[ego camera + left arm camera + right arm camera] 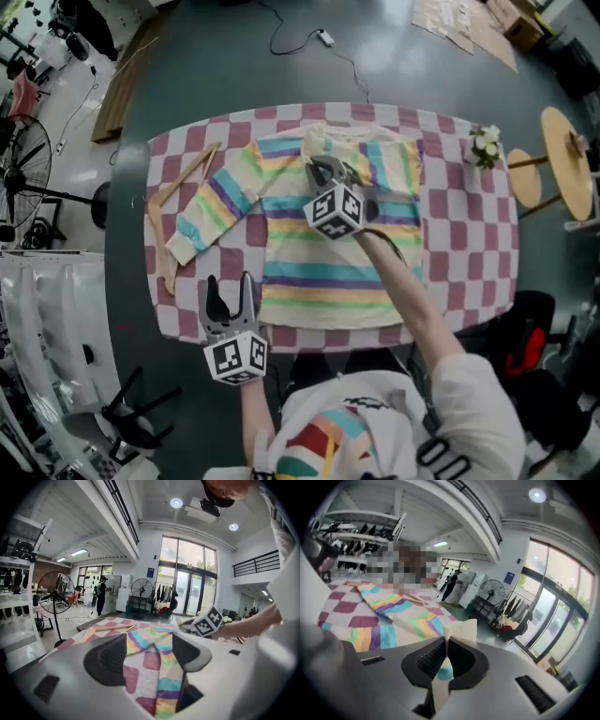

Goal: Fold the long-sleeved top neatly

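- The jaws of the right gripper (444, 644) are pinched together on a strip of cream and teal fabric, which stands up between the pads. It is an edge of the long-sleeved top (328, 253), probably a cuff, though this cannot be confirmed.
- The jaws of the left gripper (150, 653) stand wide apart with nothing between them. Only the striped hem and the checked cloth show beyond them.
- The top lies flat, front up, in the middle of the table (459, 234). In the head view the right gripper (323, 172) sits at its 12 o'clock, by the collar, and the left gripper (230, 286) at its 7 o'clock, just off the hem corner.
- One sleeve (211, 211) is spread out toward 10 o'clock. No sleeve shows at 3 o'clock, so the step in hand is probably folding that sleeve across the chest.
- To do it well, the held fabric should be laid straight along the stripes. It should be lowered flat before release, so the layer beneath does not bunch up.
- The free gripper would serve best pressing the body down near the hem.
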{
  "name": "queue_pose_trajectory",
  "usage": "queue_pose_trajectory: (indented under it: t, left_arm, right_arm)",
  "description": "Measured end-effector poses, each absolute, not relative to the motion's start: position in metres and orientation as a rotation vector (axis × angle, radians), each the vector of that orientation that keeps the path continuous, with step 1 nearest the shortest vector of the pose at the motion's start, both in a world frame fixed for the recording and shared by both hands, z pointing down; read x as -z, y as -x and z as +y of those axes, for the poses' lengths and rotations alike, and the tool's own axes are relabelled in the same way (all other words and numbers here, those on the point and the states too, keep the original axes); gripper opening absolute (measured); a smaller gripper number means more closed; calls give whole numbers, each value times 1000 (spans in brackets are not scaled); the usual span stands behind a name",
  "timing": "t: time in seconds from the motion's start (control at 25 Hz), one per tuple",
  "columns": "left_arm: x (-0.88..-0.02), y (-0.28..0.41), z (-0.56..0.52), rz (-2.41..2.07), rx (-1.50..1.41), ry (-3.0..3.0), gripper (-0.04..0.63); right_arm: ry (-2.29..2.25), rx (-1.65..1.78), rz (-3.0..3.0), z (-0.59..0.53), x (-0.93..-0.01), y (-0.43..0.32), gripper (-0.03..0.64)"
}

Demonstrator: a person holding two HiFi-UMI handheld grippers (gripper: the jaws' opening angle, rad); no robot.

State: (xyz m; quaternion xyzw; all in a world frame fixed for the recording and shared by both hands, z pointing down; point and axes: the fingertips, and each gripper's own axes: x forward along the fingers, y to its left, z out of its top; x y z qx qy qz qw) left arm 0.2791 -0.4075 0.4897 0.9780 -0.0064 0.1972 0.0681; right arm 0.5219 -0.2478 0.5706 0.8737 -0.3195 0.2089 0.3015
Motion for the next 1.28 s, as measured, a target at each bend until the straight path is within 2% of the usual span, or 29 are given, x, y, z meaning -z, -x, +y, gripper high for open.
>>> queue_pose_trajectory:
  t: [0.2,0.52,0.56,0.6,0.64,0.68,0.96,1.28]
  left_arm:
    - [-504,-262,-441,-86,-622,-2933,285]
    - [-509,-254,-455,-127,-616,-2919,287]
    - [-509,-254,-454,-127,-614,-2918,287]
    - [-508,-254,-453,-128,-609,-2917,286]
    - [-507,-254,-452,-130,-602,-2913,287]
    - [-505,-255,-451,-130,-591,-2906,285]
    - [-487,-268,-446,-136,-455,-2794,285]
    - [-458,-277,-451,-166,-310,-2784,285]
  right_arm:
    - [-2117,-588,-857,-266,-618,-511,17]
    - [-1984,-598,-917,-275,-642,-492,20]
    - [-1995,-607,-932,-277,-640,-490,26]
    - [-2008,-612,-945,-280,-638,-488,65]
    - [-2025,-612,-954,-282,-633,-487,121]
    - [-2046,-605,-958,-284,-626,-487,135]
    - [-2145,-447,-978,-291,-546,-474,138]
    - [-2123,-262,-1072,-312,-479,-386,138]
